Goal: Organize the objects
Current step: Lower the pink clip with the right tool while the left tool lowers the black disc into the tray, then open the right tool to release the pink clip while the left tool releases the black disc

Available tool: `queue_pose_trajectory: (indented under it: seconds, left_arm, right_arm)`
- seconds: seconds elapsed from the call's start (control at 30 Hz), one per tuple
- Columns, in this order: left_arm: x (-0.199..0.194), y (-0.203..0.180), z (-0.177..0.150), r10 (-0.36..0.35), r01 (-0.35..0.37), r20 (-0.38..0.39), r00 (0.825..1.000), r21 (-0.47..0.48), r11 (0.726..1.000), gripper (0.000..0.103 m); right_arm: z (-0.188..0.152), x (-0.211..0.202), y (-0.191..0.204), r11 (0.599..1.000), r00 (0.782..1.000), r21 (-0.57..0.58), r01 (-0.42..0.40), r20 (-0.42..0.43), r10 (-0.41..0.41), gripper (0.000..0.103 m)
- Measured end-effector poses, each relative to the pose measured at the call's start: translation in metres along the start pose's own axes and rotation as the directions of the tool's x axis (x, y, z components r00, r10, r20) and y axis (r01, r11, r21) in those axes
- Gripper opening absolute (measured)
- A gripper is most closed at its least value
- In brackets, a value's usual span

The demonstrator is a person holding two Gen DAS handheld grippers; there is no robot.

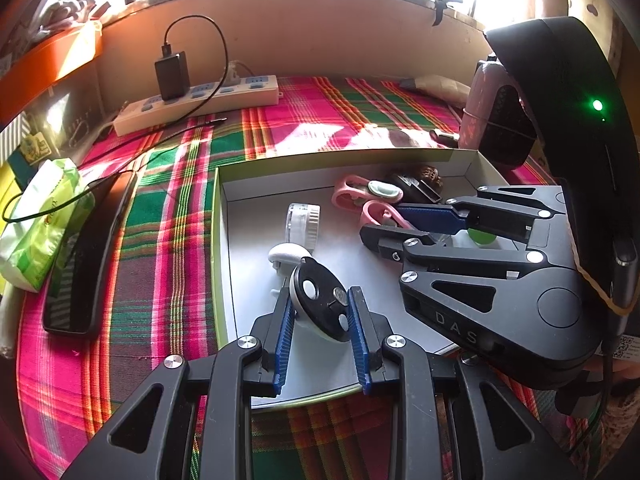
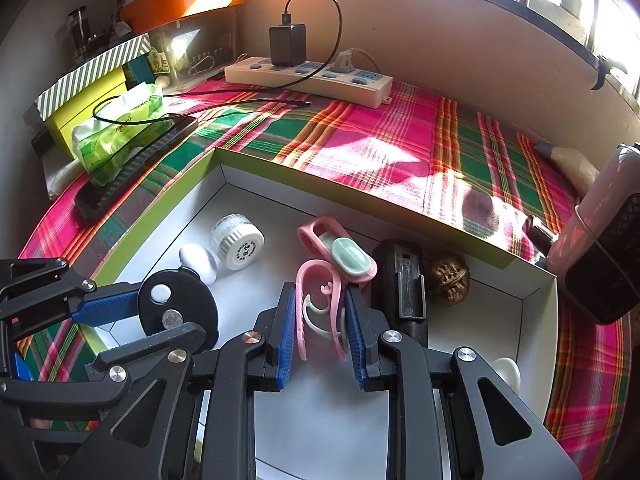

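Observation:
A shallow white box with a green rim (image 1: 218,240) (image 2: 192,176) lies on the plaid cloth. My left gripper (image 1: 320,294) (image 2: 172,316) is shut on a black oval disc with a white underside (image 1: 320,300) (image 2: 176,304), held tilted just above the box's near left corner. My right gripper (image 2: 320,320) (image 1: 382,222) is shut on a pink clip (image 2: 318,304) (image 1: 376,214) over the middle of the box. Lying in the box are a white ribbed cap (image 1: 303,226) (image 2: 238,242), a white oval piece (image 1: 286,254) (image 2: 198,260), a second pink clip with a mint pad (image 1: 366,192) (image 2: 344,256), a black holder (image 2: 402,280) and a walnut (image 2: 450,280).
A power strip with a black charger (image 1: 200,100) (image 2: 308,76) lies along the back wall. A dark phone (image 1: 88,252) (image 2: 132,168) and a green tissue pack (image 1: 38,220) (image 2: 120,128) lie left of the box. A pink and black appliance (image 2: 600,248) stands at its right.

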State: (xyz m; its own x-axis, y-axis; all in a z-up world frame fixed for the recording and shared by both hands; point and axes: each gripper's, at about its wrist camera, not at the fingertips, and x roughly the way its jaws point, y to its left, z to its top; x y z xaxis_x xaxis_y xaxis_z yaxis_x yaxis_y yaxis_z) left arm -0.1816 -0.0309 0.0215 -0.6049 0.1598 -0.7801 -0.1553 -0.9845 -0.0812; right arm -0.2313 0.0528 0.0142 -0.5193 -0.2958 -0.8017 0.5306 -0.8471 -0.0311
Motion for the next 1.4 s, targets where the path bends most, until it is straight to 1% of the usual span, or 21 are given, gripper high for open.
queue_pose_trajectory:
  seconds: [0.73, 1.13, 1.23, 1.3, 1.4]
  left_arm:
    - [0.0000, -0.0001, -0.0009, 0.015, -0.015, -0.007, 1.000, -0.001, 1.000, 0.025]
    - [-0.0021, 0.0005, -0.0020, 0.017, -0.017, -0.005, 1.000, -0.002, 1.000, 0.028]
    - [-0.0029, 0.0014, -0.0024, 0.018, -0.018, -0.004, 1.000, 0.002, 1.000, 0.028]
    - [-0.0033, 0.0012, -0.0033, 0.015, -0.015, -0.003, 1.000, 0.002, 1.000, 0.029]
    - [-0.0053, 0.0001, -0.0047, 0.018, -0.018, 0.002, 1.000, 0.000, 1.000, 0.030]
  right_arm:
    - [-0.0016, -0.0011, 0.0006, 1.000, 1.000, 0.010, -0.005, -0.008, 0.005, 0.025]
    - [-0.0034, -0.0033, 0.0009, 1.000, 1.000, 0.018, -0.008, -0.005, 0.008, 0.025]
    - [-0.0044, -0.0047, 0.0015, 1.000, 1.000, 0.017, -0.003, -0.002, 0.003, 0.029]
    - [-0.0054, -0.0059, 0.0005, 1.000, 1.000, 0.026, -0.007, 0.001, 0.007, 0.034]
    - [-0.0065, -0.0077, -0.0008, 0.999, 1.000, 0.037, -0.015, 0.004, 0.015, 0.035]
